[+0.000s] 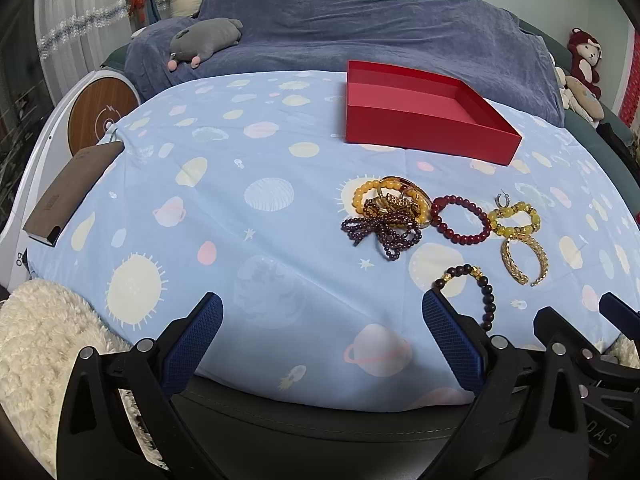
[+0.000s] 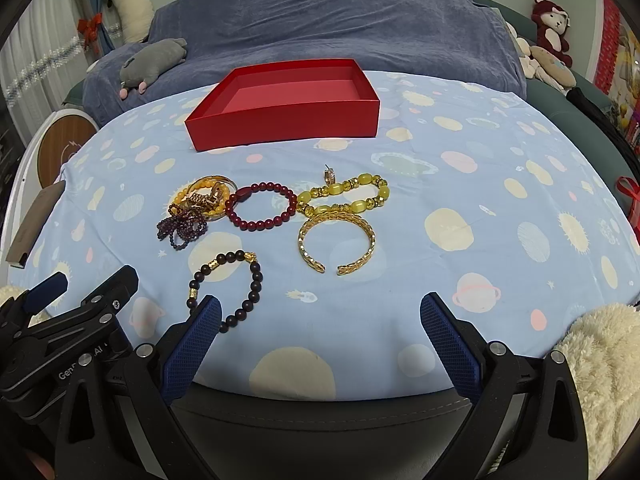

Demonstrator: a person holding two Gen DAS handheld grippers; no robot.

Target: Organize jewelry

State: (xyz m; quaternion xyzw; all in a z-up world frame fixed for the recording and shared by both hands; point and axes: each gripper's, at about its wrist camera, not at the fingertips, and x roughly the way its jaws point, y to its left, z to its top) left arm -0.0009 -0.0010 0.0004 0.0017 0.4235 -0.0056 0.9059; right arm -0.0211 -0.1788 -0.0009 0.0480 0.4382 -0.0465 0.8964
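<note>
An empty red box point(image 1: 424, 118) point(image 2: 288, 100) stands at the far side of a blue planet-print cloth. Nearer lie a tangled pile of amber and purple bead bracelets point(image 1: 390, 212) point(image 2: 196, 208), a dark red bead bracelet point(image 1: 460, 220) point(image 2: 260, 208), a yellow bead bracelet point(image 1: 516, 220) point(image 2: 344, 196), a small earring point(image 2: 330, 176), a gold cuff point(image 1: 522, 260) point(image 2: 336, 240) and a dark brown bead bracelet point(image 1: 476, 292) point(image 2: 232, 284). My left gripper point(image 1: 322, 320) and right gripper point(image 2: 320, 320) are open and empty, low at the near edge.
A brown book point(image 1: 70, 192) lies at the cloth's left edge. A fluffy cream throw point(image 1: 44, 352) point(image 2: 604, 364) lies at the near corners. A blue-covered sofa point(image 2: 340, 24) with plush toys is behind. A white round device point(image 1: 100, 112) stands at the left.
</note>
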